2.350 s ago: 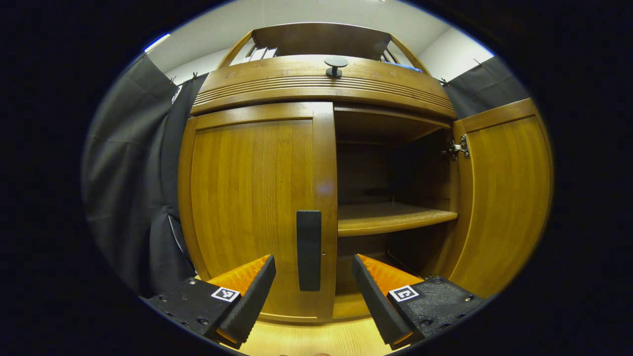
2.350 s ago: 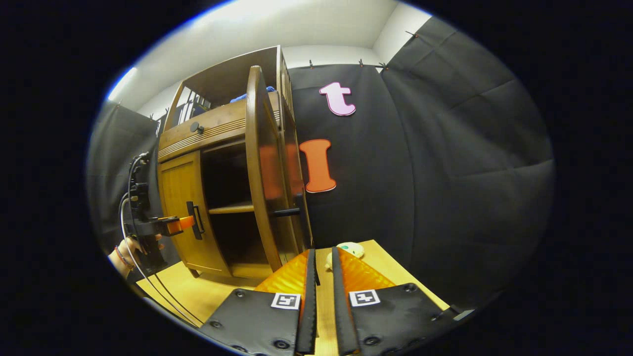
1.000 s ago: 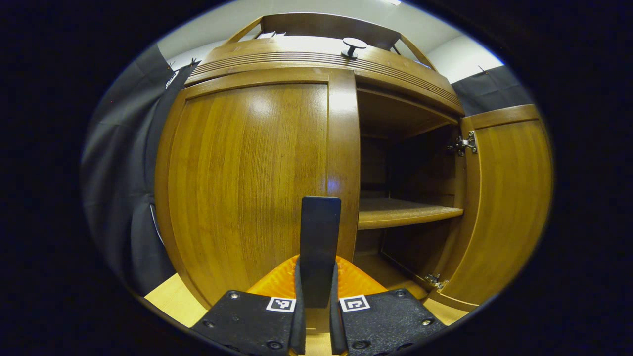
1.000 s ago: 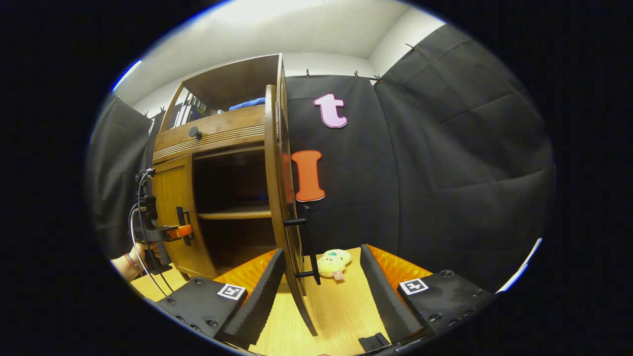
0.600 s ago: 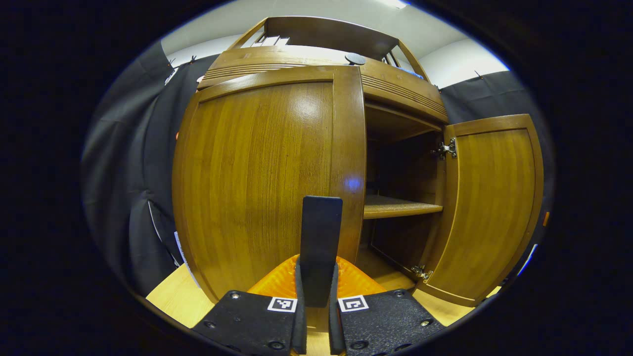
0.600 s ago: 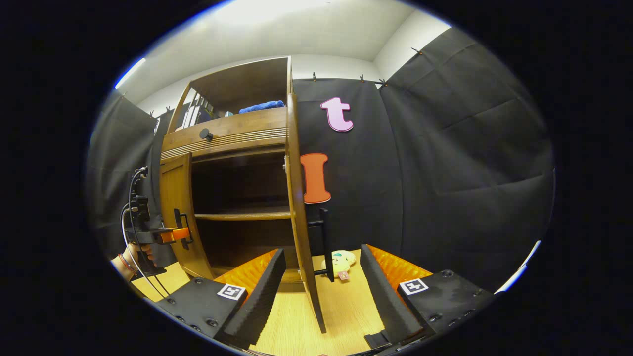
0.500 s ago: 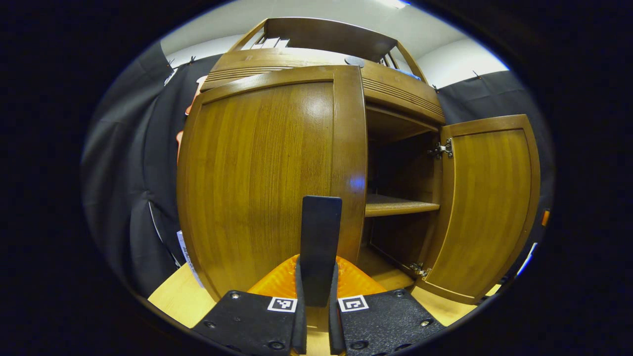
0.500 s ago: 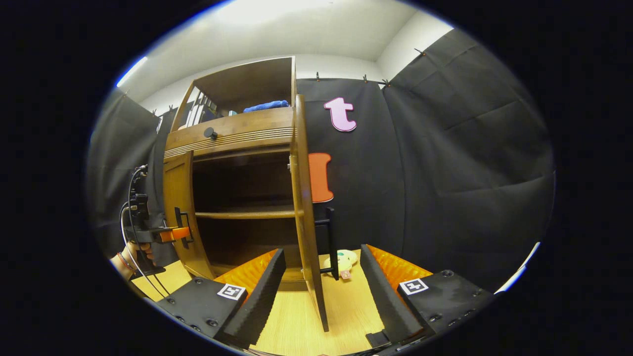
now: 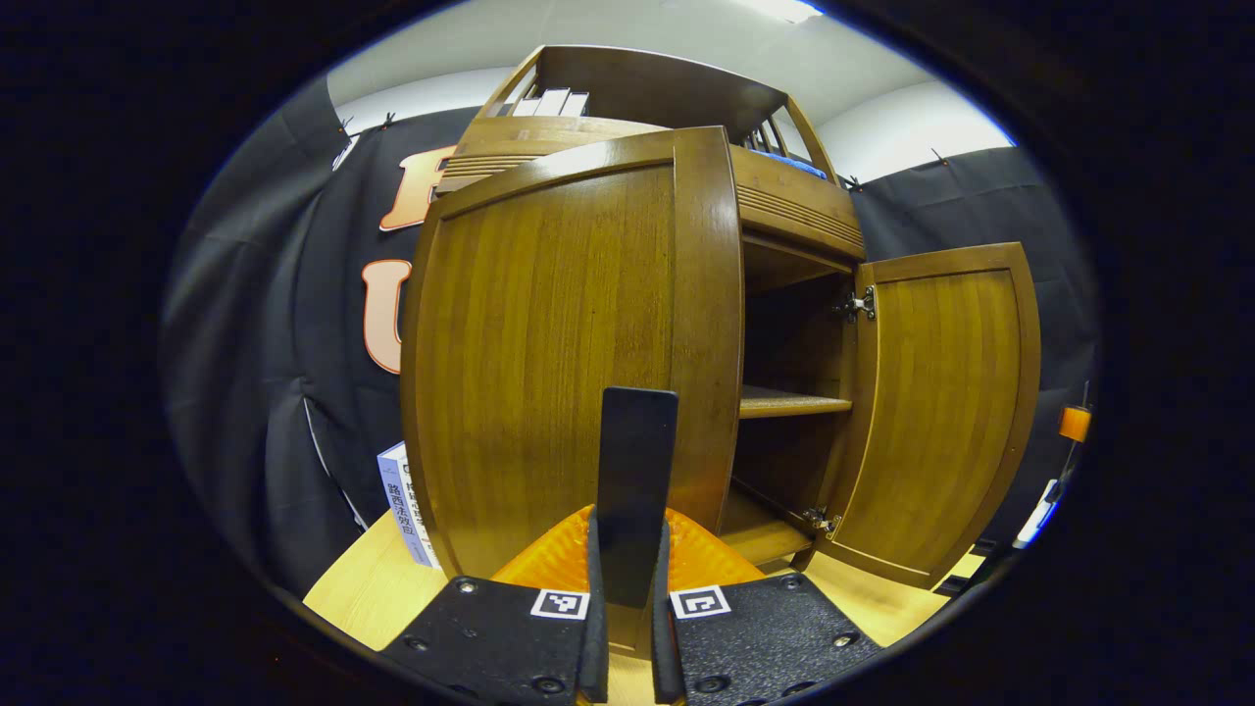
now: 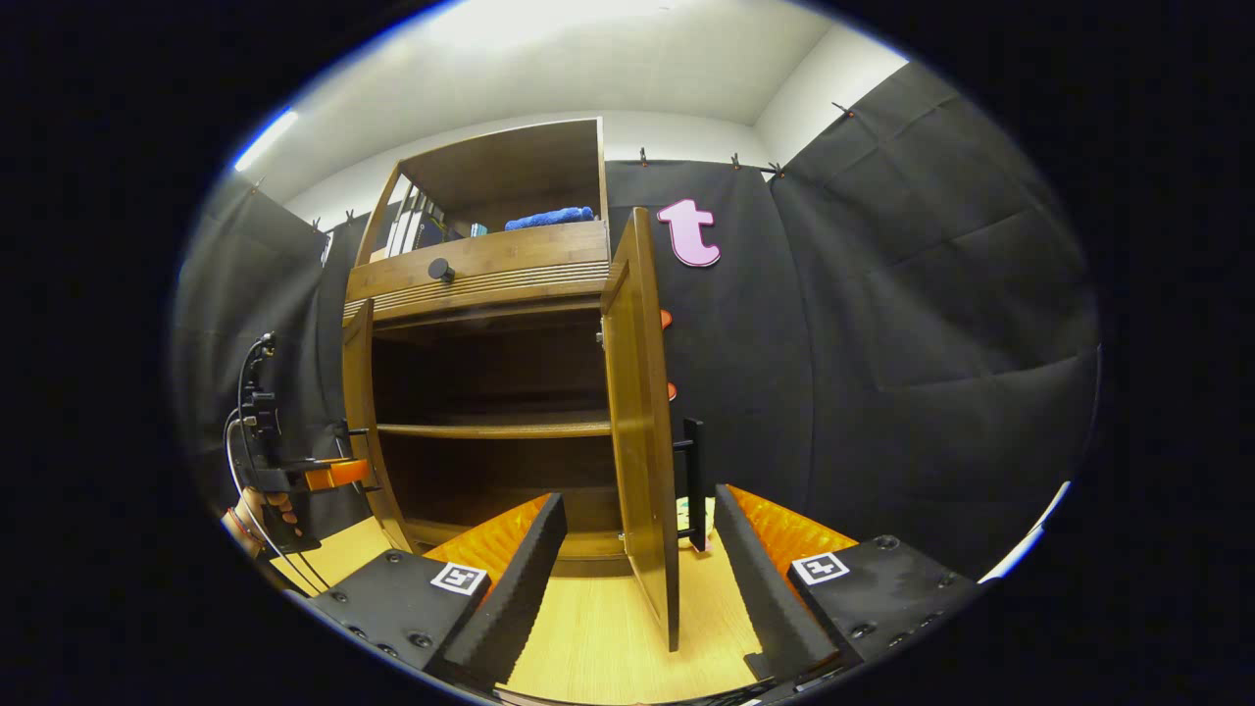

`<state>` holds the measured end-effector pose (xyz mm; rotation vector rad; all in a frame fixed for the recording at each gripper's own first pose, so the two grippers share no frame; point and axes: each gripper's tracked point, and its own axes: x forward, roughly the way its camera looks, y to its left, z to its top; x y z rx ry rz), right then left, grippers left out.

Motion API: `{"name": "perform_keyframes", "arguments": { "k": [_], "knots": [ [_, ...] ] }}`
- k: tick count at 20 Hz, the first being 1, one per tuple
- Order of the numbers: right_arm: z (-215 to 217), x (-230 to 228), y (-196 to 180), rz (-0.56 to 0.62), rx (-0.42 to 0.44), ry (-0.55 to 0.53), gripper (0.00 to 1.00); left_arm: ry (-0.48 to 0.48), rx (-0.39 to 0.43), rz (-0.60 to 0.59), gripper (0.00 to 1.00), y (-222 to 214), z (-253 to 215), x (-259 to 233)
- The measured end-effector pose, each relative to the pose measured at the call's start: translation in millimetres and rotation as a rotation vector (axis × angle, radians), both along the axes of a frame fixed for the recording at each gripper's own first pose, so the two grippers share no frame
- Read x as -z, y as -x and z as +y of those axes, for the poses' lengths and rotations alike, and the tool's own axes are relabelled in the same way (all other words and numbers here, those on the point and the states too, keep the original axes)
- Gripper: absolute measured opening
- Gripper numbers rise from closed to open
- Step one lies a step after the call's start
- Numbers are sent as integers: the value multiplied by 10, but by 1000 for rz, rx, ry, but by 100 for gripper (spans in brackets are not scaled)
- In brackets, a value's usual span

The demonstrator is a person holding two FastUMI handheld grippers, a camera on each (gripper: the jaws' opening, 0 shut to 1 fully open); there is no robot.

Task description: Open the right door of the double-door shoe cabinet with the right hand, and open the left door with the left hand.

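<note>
Between left gripper (image 9: pixel 623 628) jaws: door handle (image 9: pixel 635 490)

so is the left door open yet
Open. The left door stands swung out edge-on, the shelf bare behind it; the left gripper clamps its handle.

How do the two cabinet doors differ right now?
The left door has its handle clamped between the left gripper fingers; the right door has nothing on its handle, and the right gripper sits open in front of it. In the right gripper view, the right door stands swung well out, while the left door shows edge-on. Both are the same brown wood with dark vertical bar handles.
</note>
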<state>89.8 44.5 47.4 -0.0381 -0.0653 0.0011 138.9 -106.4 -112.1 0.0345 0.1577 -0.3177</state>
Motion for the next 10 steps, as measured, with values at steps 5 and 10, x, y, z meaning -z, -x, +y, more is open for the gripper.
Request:
{"name": "perform_keyframes", "arguments": {
  "k": [5,10],
  "knots": [
    [140,9,55,6,-15,-15,98,-5,-6,3,17,161,215,-44],
    [291,-1,46,13,-32,7,98,-16,-18,-7,14,304,470,-103]
  ]
}}
